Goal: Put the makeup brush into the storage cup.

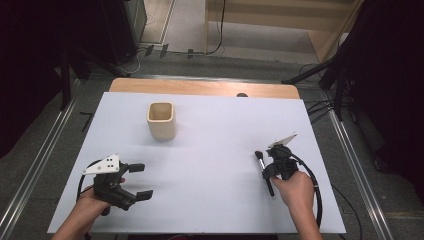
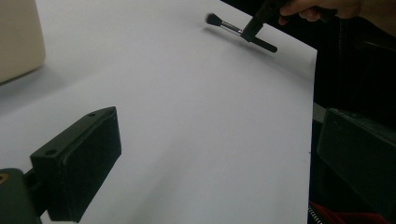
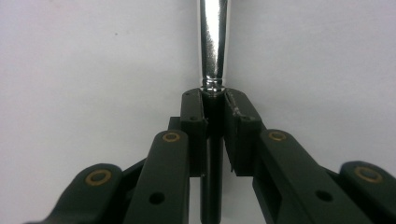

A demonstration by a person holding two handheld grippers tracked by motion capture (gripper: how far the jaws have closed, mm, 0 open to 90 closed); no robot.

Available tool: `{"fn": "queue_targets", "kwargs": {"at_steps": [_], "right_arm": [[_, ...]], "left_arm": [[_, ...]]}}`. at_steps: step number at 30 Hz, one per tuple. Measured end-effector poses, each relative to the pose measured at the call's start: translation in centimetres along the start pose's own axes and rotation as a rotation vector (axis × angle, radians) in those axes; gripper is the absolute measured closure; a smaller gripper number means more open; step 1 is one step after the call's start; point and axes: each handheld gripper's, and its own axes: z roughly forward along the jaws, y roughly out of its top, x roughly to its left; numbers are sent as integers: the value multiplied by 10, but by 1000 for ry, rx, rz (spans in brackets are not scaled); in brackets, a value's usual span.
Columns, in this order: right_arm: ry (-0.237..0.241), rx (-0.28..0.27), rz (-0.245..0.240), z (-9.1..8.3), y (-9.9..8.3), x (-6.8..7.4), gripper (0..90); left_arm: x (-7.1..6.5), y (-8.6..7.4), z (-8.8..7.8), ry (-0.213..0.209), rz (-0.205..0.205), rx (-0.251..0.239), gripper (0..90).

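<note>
— Nearest the lens, what do you make out?

— Two black jaws of the right gripper (image 3: 214, 121), clenched on the black handle of a slim makeup brush (image 3: 213, 56) with a shiny silver ferrule. The pads press the handle from both sides, just below where the metal begins, and the ferrule runs straight up and away from them over the white sheet.

— And from above?

— The right gripper (image 1: 274, 165) sits at the right of the large white paper sheet (image 1: 215, 200) that covers the wooden table, with the person's right hand (image 1: 296, 191) wrapped round its body. The makeup brush (image 1: 265, 172) lies low along the sheet, dark bristle head pointing away from the person, handle end towards the hand. Whether it touches the paper I cannot tell.

— Where is that against the cup?

— Take the cream square-sided cup (image 1: 161, 120) as the mark: the brush is well off to its right and nearer the person. The cup stands upright and open-topped.

— The other claw?

— The left gripper (image 1: 134, 180) lies nearer the person than the cup and slightly to its left, held by the left hand (image 1: 92, 200). Its jaws stand wide apart, released, with bare paper between them. In its own view the cup's wall (image 2: 18, 42) shows at the upper left, and the brush (image 2: 233, 29) far off with the right gripper on it.
</note>
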Motion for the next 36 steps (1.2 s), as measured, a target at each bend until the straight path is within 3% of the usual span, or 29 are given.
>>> {"fn": "queue_targets", "kwargs": {"at_steps": [5, 9, 14, 17, 25, 30, 36], "right_arm": [[11, -16, -52, -4, 1, 0, 800], [47, -35, -70, -6, 2, -3, 801], [95, -37, -69, -8, 4, -8, 801], [106, -55, -79, -9, 5, -10, 802], [230, -61, -96, -5, 13, -23, 802], [273, -66, -134, -4, 19, -25, 801], [333, -124, -175, -8, 21, -26, 801]], "left_arm": [[0, 1, -1, 14, 8, -5, 4], [0, 3, 0, 19, -19, -5, 4], [3, 4, -1, -25, -62, -14, 4], [2, 7, 0, 0, -73, -6, 4], [-4, 10, 8, 51, -68, 25, 5], [-5, 12, 11, 18, -86, 28, 4], [-6, 14, 13, 33, -84, 23, 5]]}}
